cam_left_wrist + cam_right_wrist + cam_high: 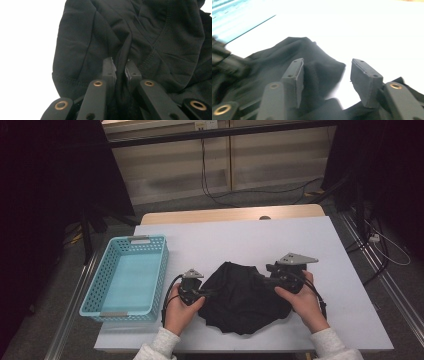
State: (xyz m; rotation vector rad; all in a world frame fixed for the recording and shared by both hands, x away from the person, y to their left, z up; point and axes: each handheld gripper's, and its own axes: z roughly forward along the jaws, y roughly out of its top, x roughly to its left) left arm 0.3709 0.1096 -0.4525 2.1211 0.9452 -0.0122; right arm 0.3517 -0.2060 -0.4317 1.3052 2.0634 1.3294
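Now left tongs (120, 65) pinch black garment (245, 297) fold; right tongs (325, 75) parted, fabric between.

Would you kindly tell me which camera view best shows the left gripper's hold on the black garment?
The left gripper view: the left gripper pinches a fold of the black garment close up. The high view shows the gripper at the garment's left edge, the pinch too small. The right gripper view blurs it.
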